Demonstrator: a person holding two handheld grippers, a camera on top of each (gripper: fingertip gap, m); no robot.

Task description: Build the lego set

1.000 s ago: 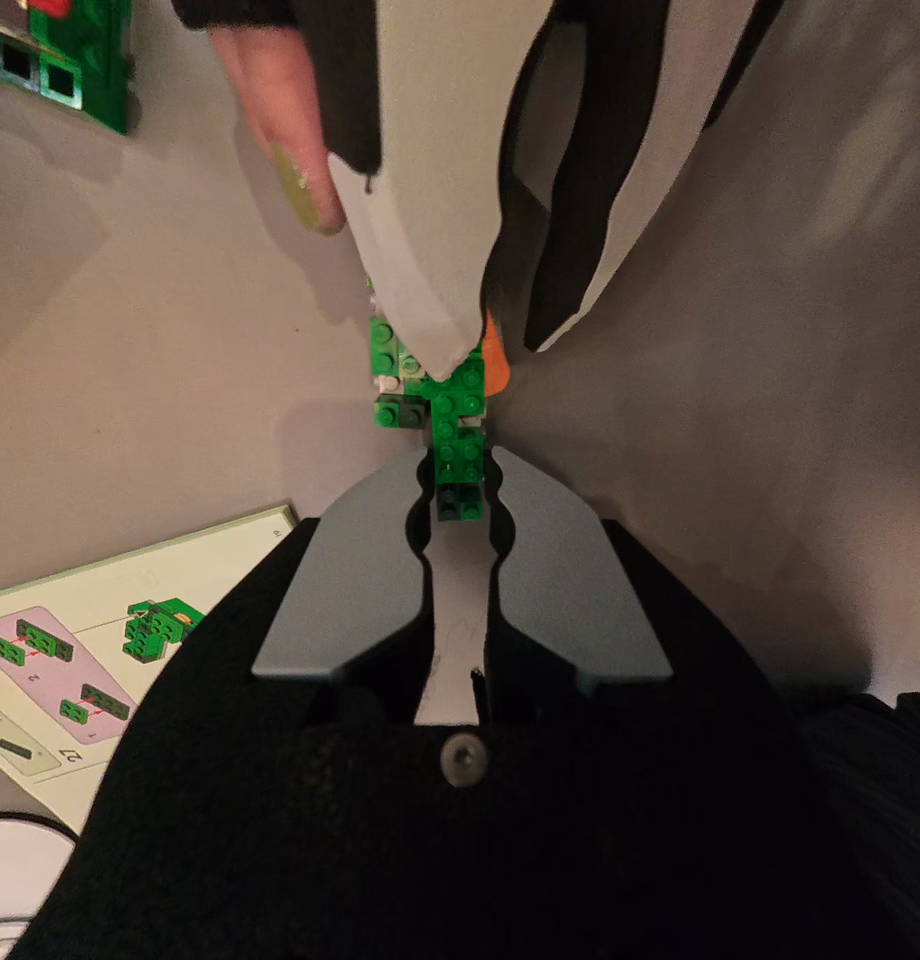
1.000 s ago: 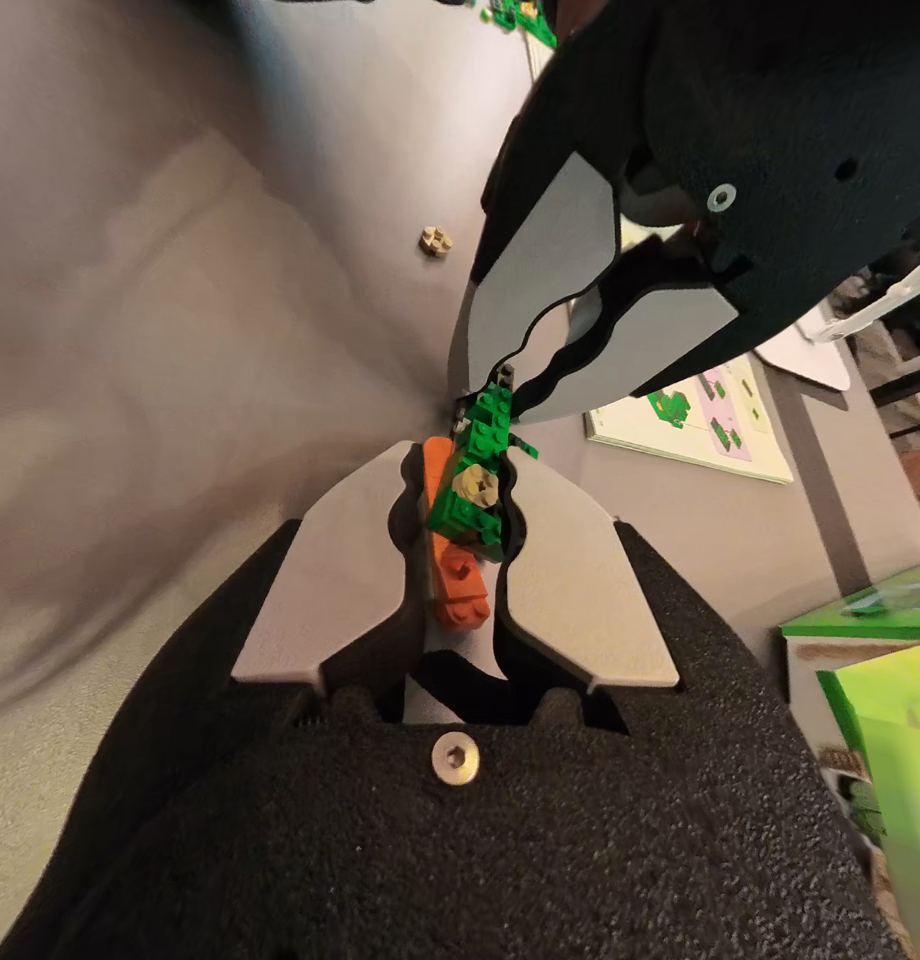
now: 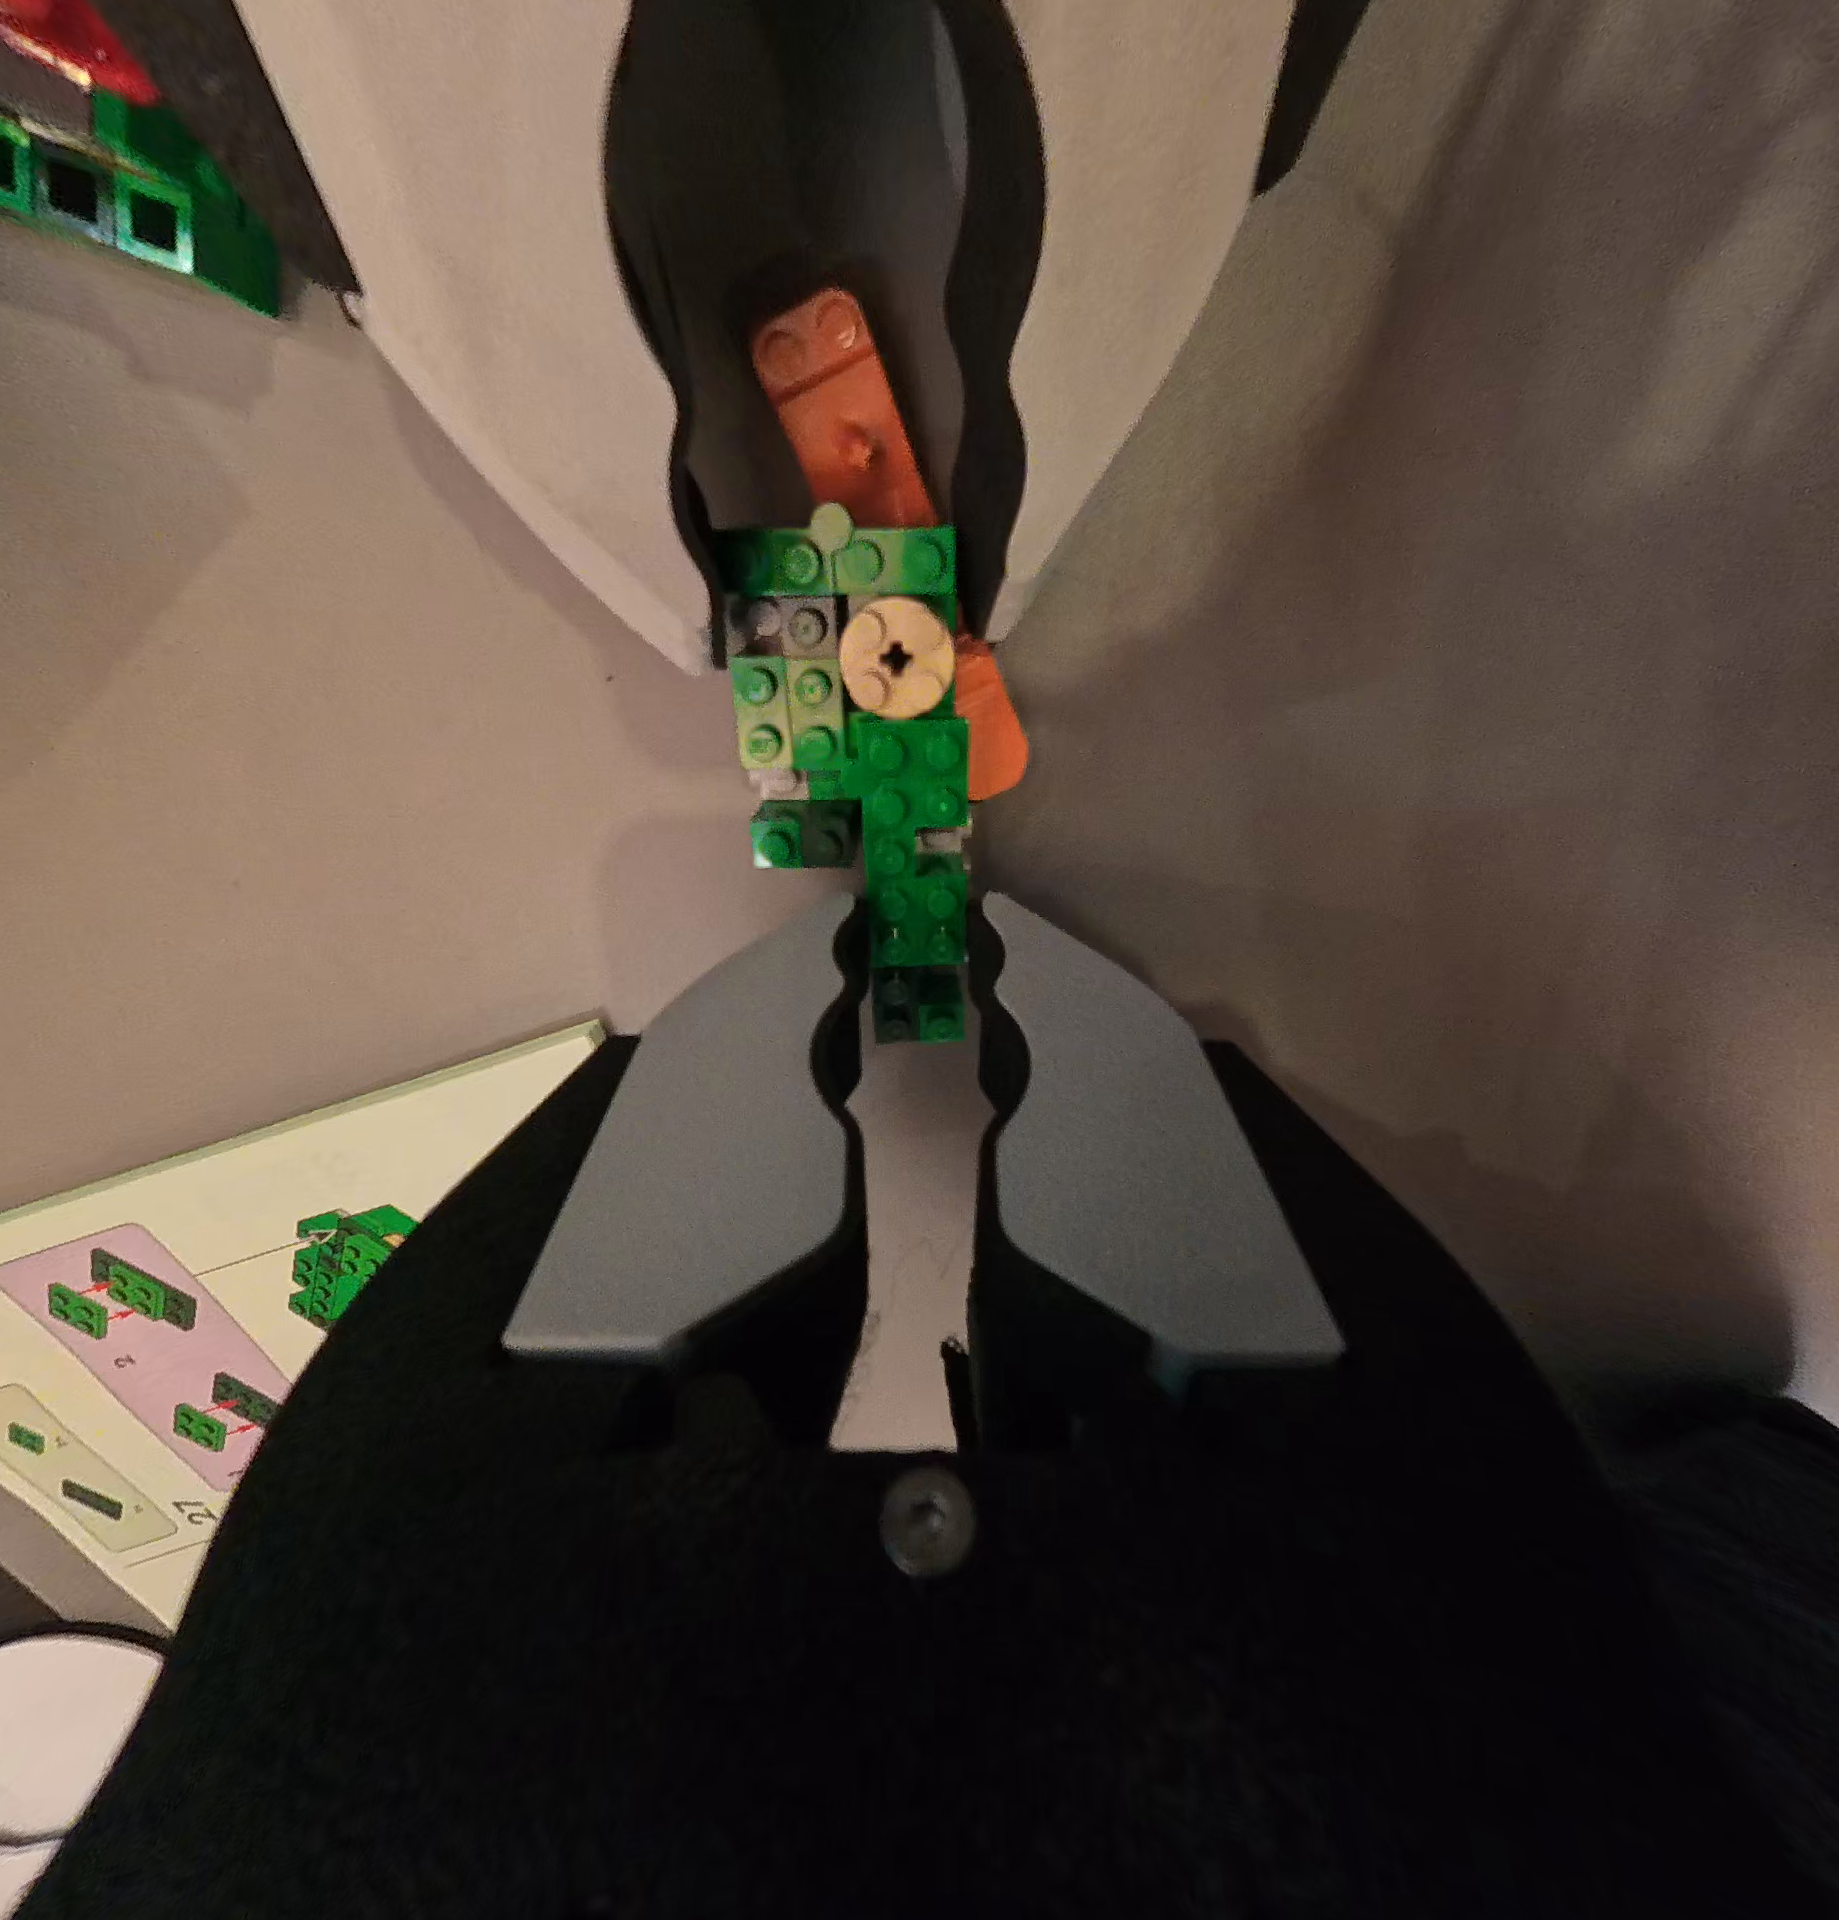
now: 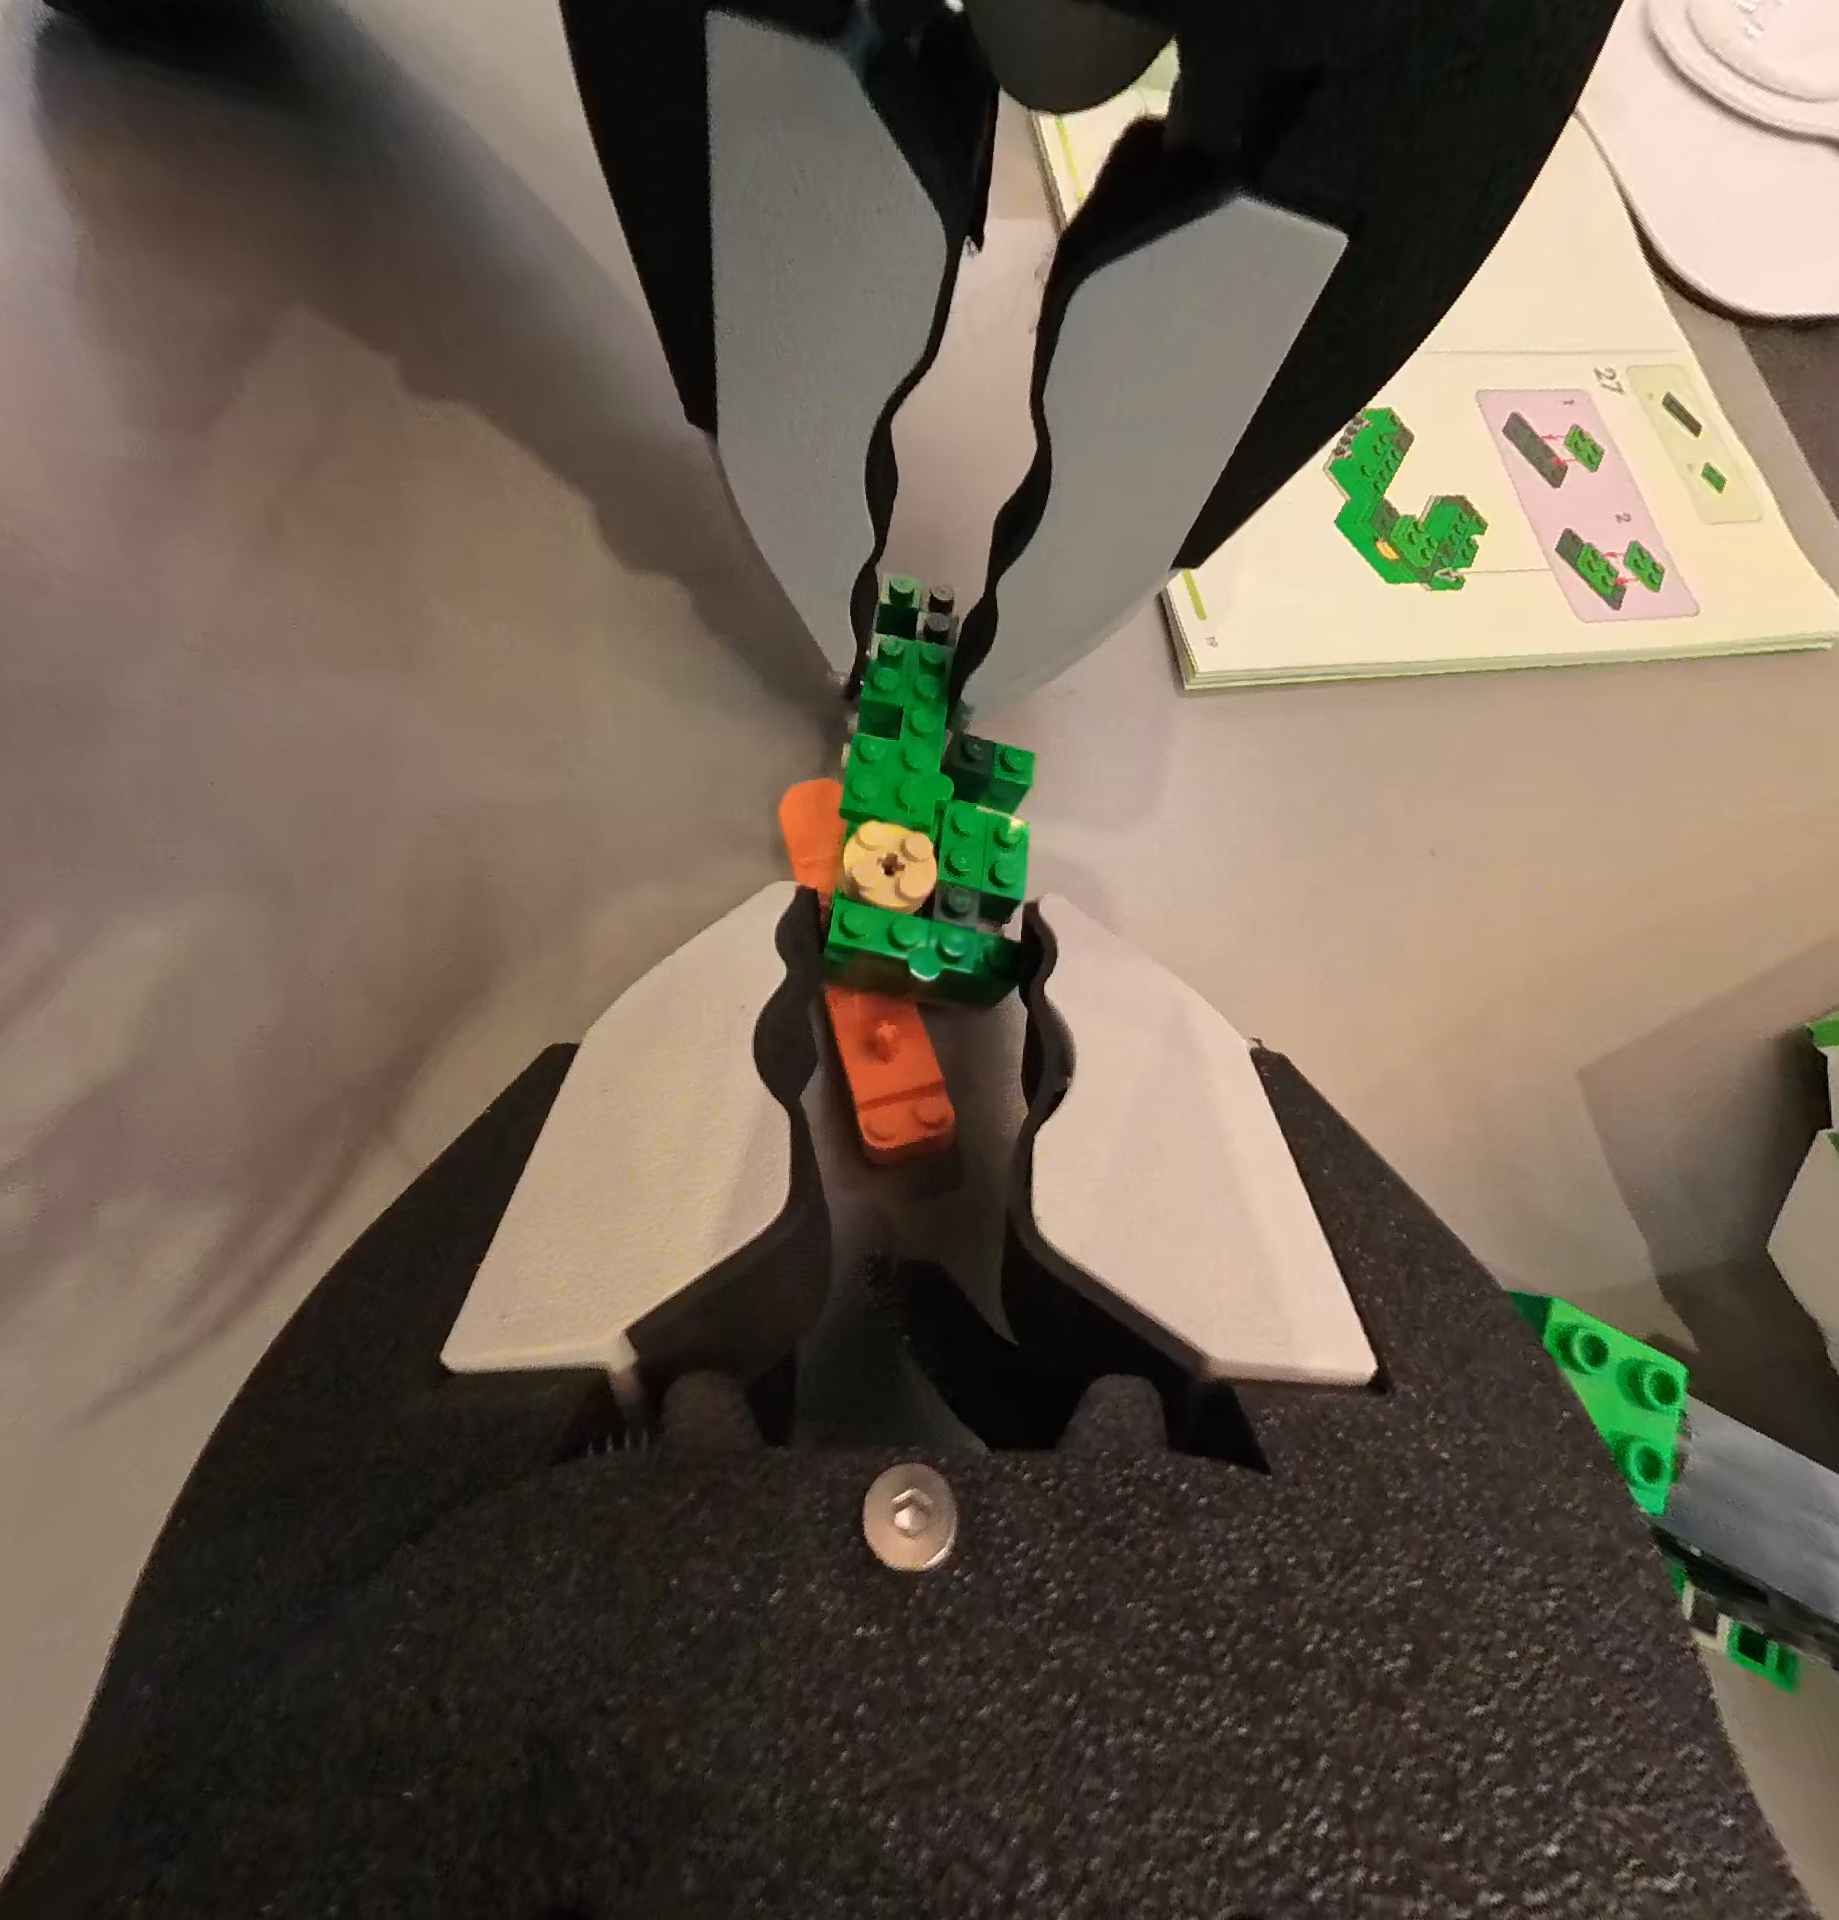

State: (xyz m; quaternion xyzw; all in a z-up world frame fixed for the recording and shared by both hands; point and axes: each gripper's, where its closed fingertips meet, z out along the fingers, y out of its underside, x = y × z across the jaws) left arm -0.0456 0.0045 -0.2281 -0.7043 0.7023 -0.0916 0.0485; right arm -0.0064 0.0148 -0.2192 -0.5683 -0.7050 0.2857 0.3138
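A small green lego assembly [image 3: 910,800] with a tan round plate [image 3: 896,659] and an orange piece [image 3: 842,416] is held in the air between both grippers. My left gripper [image 3: 920,914] is shut on its narrow dark-green end. My right gripper [image 3: 842,623] comes from above in the left wrist view and is shut on the wide end. In the right wrist view the right gripper [image 4: 915,925] clamps the wide green end of the assembly [image 4: 925,821], the orange piece [image 4: 889,1081] lies between its fingers, and the left gripper [image 4: 910,665] grips the far end.
An open instruction booklet [image 3: 167,1299] lies on the grey table at the lower left; it also shows in the right wrist view [image 4: 1517,499]. A green built part [image 3: 94,187] stands at the top left. Green bricks [image 4: 1621,1392] and a box sit at the right edge. My hands' fingertips stand some 5 centimetres from each other.
Both grippers have turned with the assembly, so its studded face and tan round plate now face the left camera. The right gripper now lines up opposite the left one. The finger seen earlier has gone.
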